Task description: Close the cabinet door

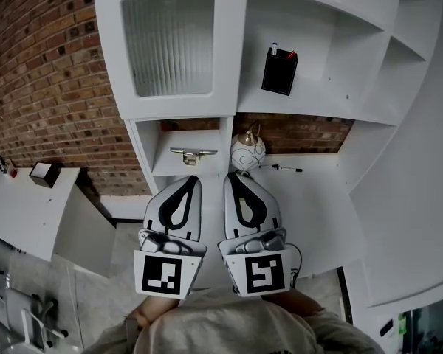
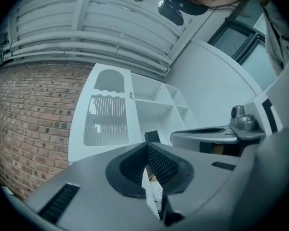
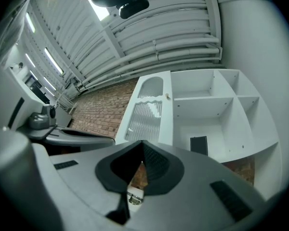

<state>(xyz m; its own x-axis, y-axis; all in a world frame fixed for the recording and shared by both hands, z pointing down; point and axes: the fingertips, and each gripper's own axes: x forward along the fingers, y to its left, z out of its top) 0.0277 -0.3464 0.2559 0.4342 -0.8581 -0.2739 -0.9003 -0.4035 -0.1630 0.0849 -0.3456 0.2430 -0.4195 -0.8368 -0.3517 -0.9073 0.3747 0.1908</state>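
1. head view: left gripper [image 1: 194, 178] and right gripper [image 1: 231, 175] sit side by side at lower centre, both jaws pressed together on nothing.
2. the ribbed-glass cabinet door [image 1: 170, 46] fills the upper centre-left.

White cabinet [image 1: 240, 87] whose door [image 1: 170, 43] has a ribbed translucent pane; red-brown brick wall [image 1: 44, 72]; black box [image 1: 279, 74] inside.

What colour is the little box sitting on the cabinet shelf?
The box is black, clearest in the head view.
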